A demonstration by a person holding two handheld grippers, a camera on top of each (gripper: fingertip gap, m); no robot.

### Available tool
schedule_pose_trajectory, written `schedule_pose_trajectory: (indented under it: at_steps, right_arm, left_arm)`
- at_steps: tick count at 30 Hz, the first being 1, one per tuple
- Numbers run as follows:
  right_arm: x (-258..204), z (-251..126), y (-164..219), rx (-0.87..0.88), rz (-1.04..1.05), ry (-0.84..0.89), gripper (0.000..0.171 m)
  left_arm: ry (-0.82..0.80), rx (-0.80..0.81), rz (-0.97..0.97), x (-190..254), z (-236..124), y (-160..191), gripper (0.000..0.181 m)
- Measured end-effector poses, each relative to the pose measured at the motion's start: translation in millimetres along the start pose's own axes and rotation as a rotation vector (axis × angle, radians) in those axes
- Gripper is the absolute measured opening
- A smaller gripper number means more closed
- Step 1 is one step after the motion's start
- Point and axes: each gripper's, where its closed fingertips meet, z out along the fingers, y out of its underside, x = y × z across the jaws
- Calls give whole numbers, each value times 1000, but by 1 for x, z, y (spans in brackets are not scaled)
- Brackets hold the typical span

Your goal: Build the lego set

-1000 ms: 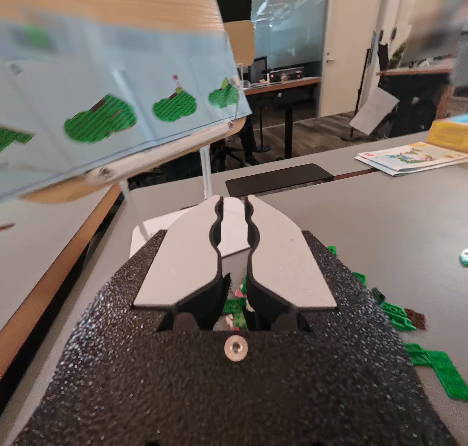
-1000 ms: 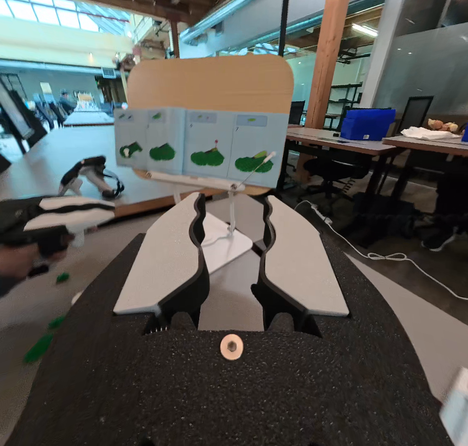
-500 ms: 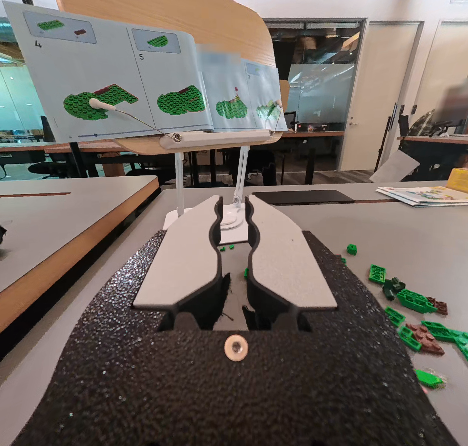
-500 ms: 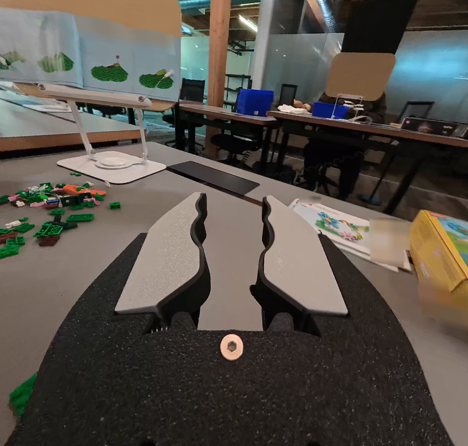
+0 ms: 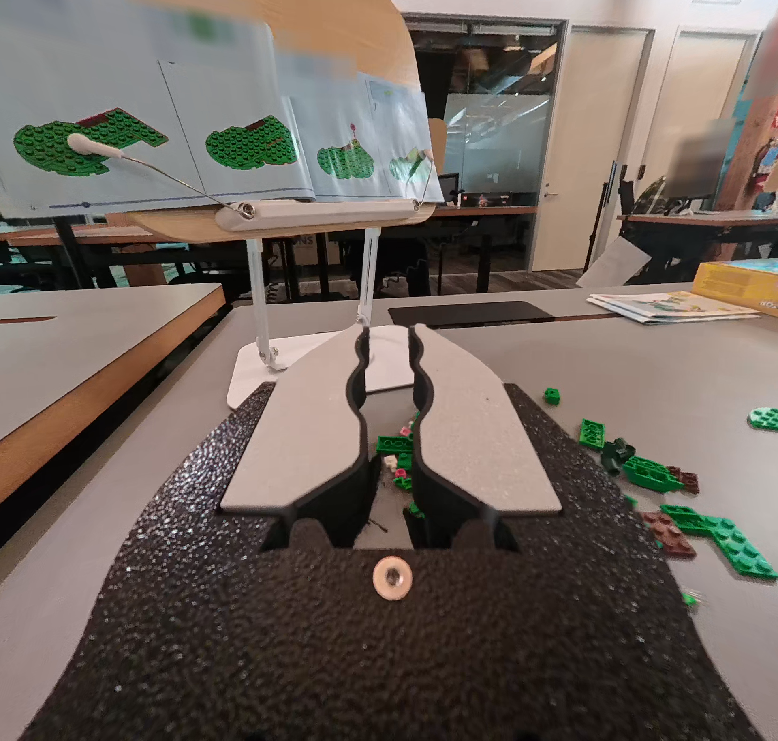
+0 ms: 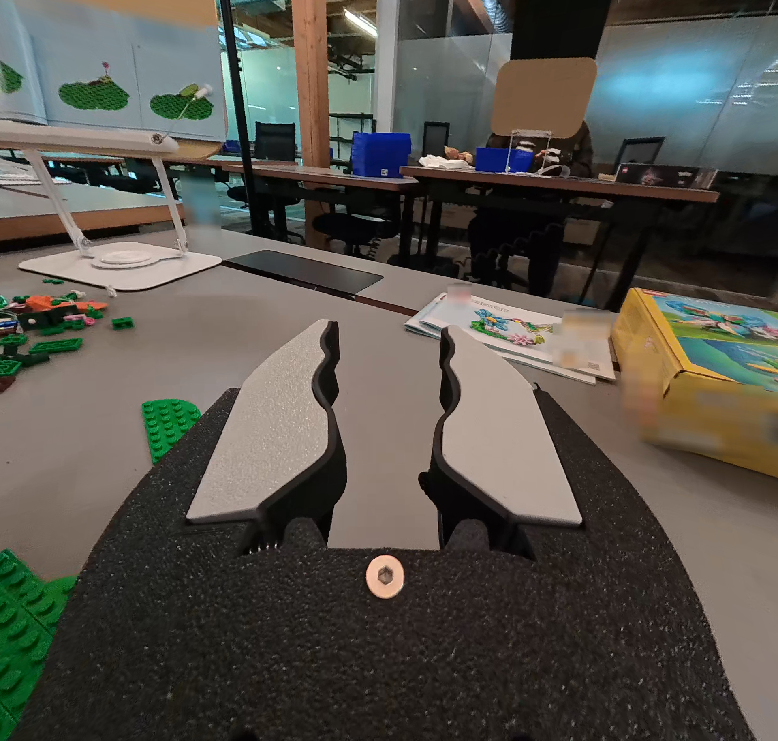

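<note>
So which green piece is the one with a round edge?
The big green plate lying just left of the right hand-held gripper. One end curves like a half circle, while the small green pieces farther off are mostly straight-edged.

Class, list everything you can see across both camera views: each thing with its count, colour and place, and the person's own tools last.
Book stand: one, white frame with wooden board, far side of grey table.
Open instruction booklet: one, pale blue, propped on the stand.
Loose bricks: many, mostly green, some brown, pink and orange, scattered below the stand.
Rounded green plate: one, flat on the table, left of the right gripper.
Closed booklets: a small stack, white, table's right side.
Set box: one, yellow, right of the booklets.
Black panel: one, set in the table.
Left gripper: jaws apart, empty, above the bricks.
Right gripper: jaws wide apart, empty.
</note>
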Motion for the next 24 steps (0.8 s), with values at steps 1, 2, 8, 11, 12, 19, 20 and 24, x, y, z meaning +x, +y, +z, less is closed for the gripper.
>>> schedule_pose_trajectory:
  at_steps: [1,2,8,11,12,19,20,24]
  right_arm:
    - [1,0,0,4,4,4,45]
    - [1,-1,-1,7,7,3,45]
    - [-1,0,-1,12,32,-29,45]
    - [-3,1,0,10,36,-42,44]
    - [-3,2,0,7,37,-44,44]
    - [-5,6,2,-9,35,-57,44]
    - [-5,7,2,-12,33,-60,44]
    - [-7,8,3,-18,29,-68,43]
  left_arm:
    - [-4,-10,-4,-1,1,3,17]
    - [-3,-16,-19,-2,1,5,18]
    - [0,-20,-93,-7,0,4,24]
    - [-4,-24,-95,-8,1,6,24]
    - [-5,-28,-94,-8,1,7,24]
    - [24,-86,-119,-6,5,17,25]
    - [24,-88,-137,-8,6,17,25]
    - [20,-92,-196,-14,5,18,27]
